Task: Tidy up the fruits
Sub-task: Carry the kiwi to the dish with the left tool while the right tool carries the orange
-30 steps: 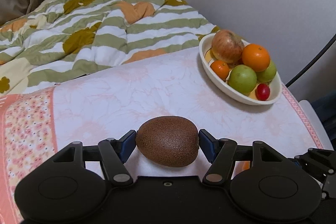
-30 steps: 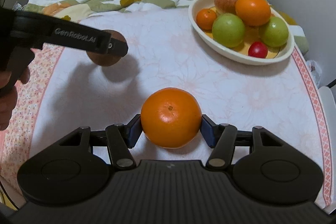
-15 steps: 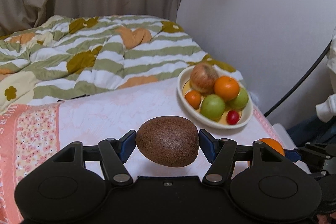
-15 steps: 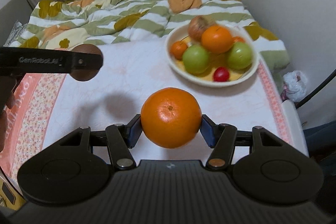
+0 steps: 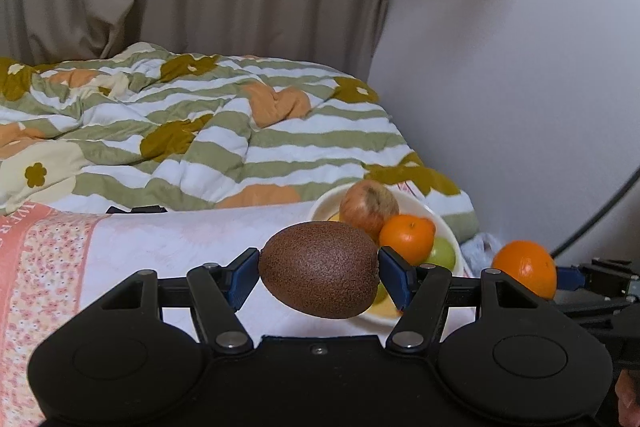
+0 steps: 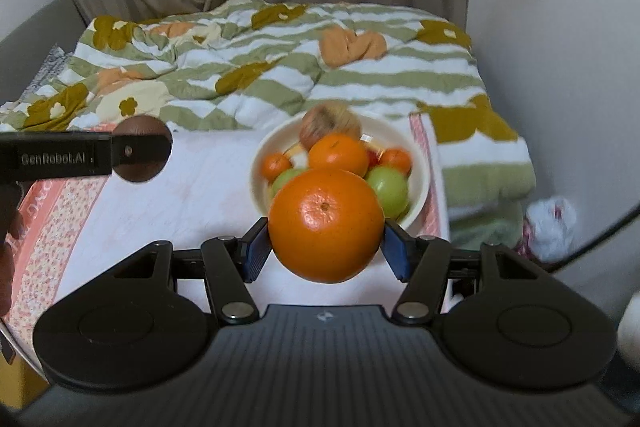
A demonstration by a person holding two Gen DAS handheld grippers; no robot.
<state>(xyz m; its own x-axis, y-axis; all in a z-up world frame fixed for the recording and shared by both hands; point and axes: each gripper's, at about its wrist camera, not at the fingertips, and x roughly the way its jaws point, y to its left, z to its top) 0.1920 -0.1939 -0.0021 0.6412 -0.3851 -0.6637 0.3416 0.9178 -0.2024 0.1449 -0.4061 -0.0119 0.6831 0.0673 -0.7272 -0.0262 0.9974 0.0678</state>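
Observation:
My left gripper (image 5: 319, 269) is shut on a brown kiwi (image 5: 320, 269), held in the air above the white tablecloth (image 5: 180, 239). My right gripper (image 6: 326, 231) is shut on a large orange (image 6: 326, 225), hanging just in front of the white bowl (image 6: 420, 163). The bowl holds an apple (image 6: 330, 121), oranges, green fruits and a small red one. In the right wrist view the left gripper with the kiwi (image 6: 142, 149) shows at the left. In the left wrist view the held orange (image 5: 524, 269) shows at the right, beside the bowl (image 5: 442, 223).
Behind the table lies a bed with a striped, flowered quilt (image 6: 280, 67), curtains beyond it and a white wall at the right. A plastic bag (image 6: 552, 223) lies on the floor to the right. A hand (image 6: 6, 267) shows at the left edge.
Both grippers have risen and pulled back with their fruits held. The bowl now sits lower and closer behind each fruit, and more curtain and wall are in view.

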